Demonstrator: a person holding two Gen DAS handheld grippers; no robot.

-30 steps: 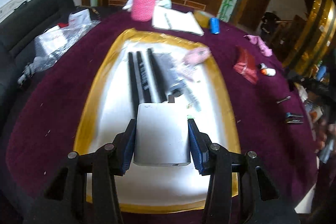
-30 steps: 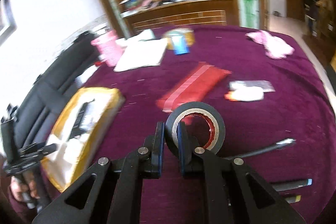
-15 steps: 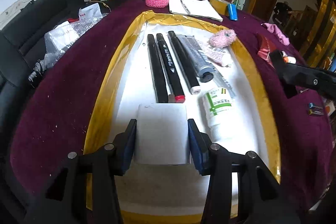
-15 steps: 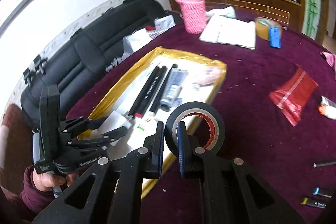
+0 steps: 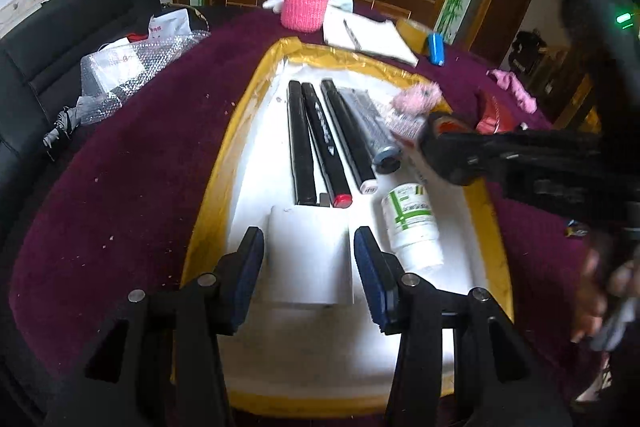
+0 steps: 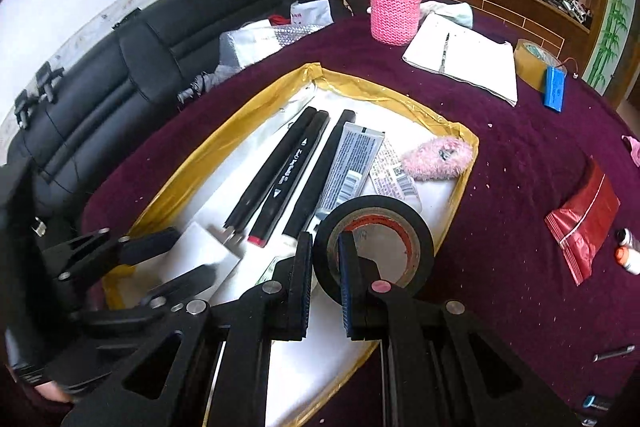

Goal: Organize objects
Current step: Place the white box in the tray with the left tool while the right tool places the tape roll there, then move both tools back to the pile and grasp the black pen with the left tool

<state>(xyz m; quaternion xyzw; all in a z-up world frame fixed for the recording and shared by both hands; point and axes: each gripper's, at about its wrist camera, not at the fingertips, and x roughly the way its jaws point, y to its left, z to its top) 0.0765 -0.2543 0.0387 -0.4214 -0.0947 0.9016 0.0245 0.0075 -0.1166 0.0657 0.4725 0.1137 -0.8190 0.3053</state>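
A gold-rimmed white tray (image 5: pixel 240 131) (image 6: pixel 224 143) lies on the purple table. In it lie three black markers (image 5: pixel 316 139) (image 6: pixel 288 167), a grey tube (image 5: pixel 372 123) (image 6: pixel 348 163), a pink fuzzy thing (image 6: pixel 438 157) and a white bottle (image 5: pixel 412 223). My left gripper (image 5: pixel 309 259) is open, its fingers just apart from a white block (image 5: pixel 310 255) (image 6: pixel 200 251) resting on the tray. My right gripper (image 6: pixel 324 275) is shut on a black tape roll (image 6: pixel 374 239) and holds it over the tray's right side; it also shows in the left wrist view (image 5: pixel 444 151).
A pink knitted bottle sleeve (image 6: pixel 396 3), a notebook with a pen (image 6: pixel 460 63), a brown tape roll (image 6: pixel 532 63) and a blue object (image 6: pixel 554 89) stand at the back. A red bag (image 6: pixel 584 219) lies right. A black sofa (image 6: pixel 120 87) lies left.
My left gripper has opened and let go of the white block on the tray. My right gripper has carried the tape roll left, over the tray.
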